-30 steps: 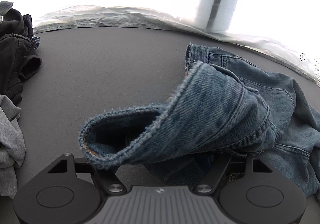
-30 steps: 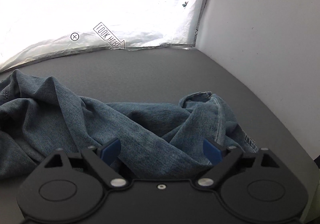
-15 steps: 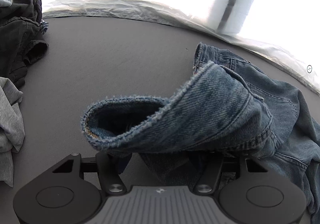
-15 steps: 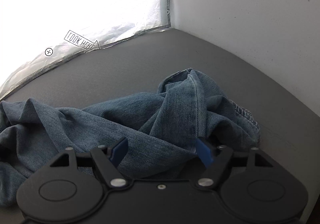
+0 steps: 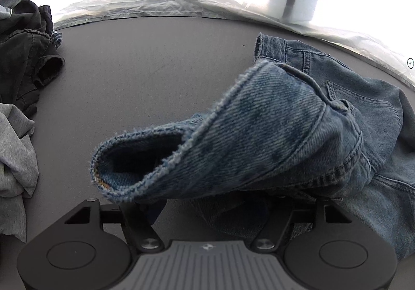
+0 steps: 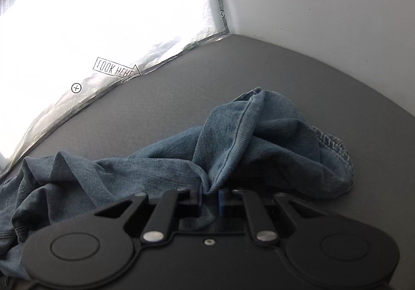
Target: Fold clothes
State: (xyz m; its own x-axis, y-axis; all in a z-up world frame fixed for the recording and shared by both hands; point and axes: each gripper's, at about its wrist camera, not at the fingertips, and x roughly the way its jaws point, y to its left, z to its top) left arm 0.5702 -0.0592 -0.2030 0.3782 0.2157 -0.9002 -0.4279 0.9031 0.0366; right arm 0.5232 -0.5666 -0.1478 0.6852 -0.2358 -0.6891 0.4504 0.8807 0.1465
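Observation:
A pair of blue jeans (image 5: 298, 134) lies crumpled on the grey table (image 5: 155, 62). In the left wrist view a frayed leg cuff (image 5: 135, 160) stands open above my left gripper (image 5: 220, 202). Its jaws are spread wide, with the fingertips hidden under the denim. In the right wrist view my right gripper (image 6: 208, 199) is shut on a fold of the jeans (image 6: 246, 139), pinched between the blue pads (image 6: 223, 200). The other leg end with its stitched hem (image 6: 337, 150) lies just right of it.
A pile of black clothes (image 5: 23, 56) and a grey garment (image 5: 15, 150) sit at the table's left edge. A bright white sheet (image 6: 103, 18) backs the table. A white wall (image 6: 324, 5) stands close on the right.
My right gripper has closed from wide open onto a fold of the jeans and swung right toward the corner. The left gripper has shifted a little; the cuff stays over it.

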